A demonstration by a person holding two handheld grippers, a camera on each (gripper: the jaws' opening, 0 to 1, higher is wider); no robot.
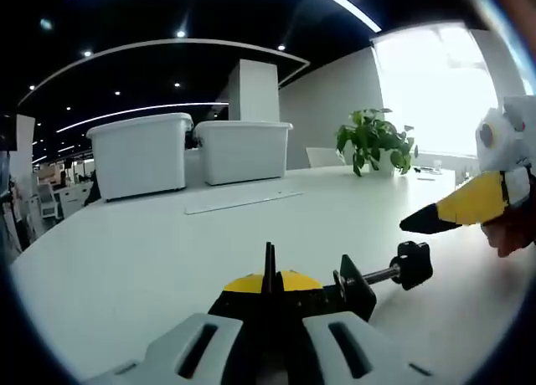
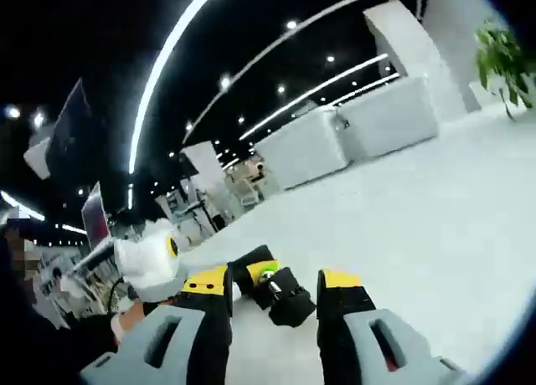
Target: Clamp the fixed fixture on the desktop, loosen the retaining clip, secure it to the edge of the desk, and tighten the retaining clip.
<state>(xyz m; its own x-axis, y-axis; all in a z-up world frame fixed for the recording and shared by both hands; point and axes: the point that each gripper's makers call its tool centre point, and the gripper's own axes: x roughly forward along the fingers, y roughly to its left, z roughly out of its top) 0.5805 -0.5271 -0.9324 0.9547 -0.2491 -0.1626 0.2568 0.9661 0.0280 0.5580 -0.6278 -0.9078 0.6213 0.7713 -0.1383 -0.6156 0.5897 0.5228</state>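
A black clamp fixture (image 1: 356, 289) lies on the white desk (image 1: 151, 259), its screw ending in a black knob (image 1: 412, 264) that points right. My left gripper (image 1: 270, 284) is shut on the fixture's thin upright plate, yellow tips pressed together. From the right, my right gripper (image 1: 431, 218) comes in just above the knob. In the right gripper view, the right gripper (image 2: 275, 283) stands open, and the black knob (image 2: 285, 297) sits low between its yellow-tipped fingers (image 2: 339, 284). I cannot tell whether they touch it. The left gripper (image 2: 155, 264) shows beyond, held by a hand.
Two white lidded bins (image 1: 138, 155) (image 1: 243, 149) stand at the desk's far side, with a flat pale strip (image 1: 239, 201) lying in front of them. A potted plant (image 1: 374, 140) stands at the back right by the window. A person's hand (image 1: 512, 234) holds the right gripper.
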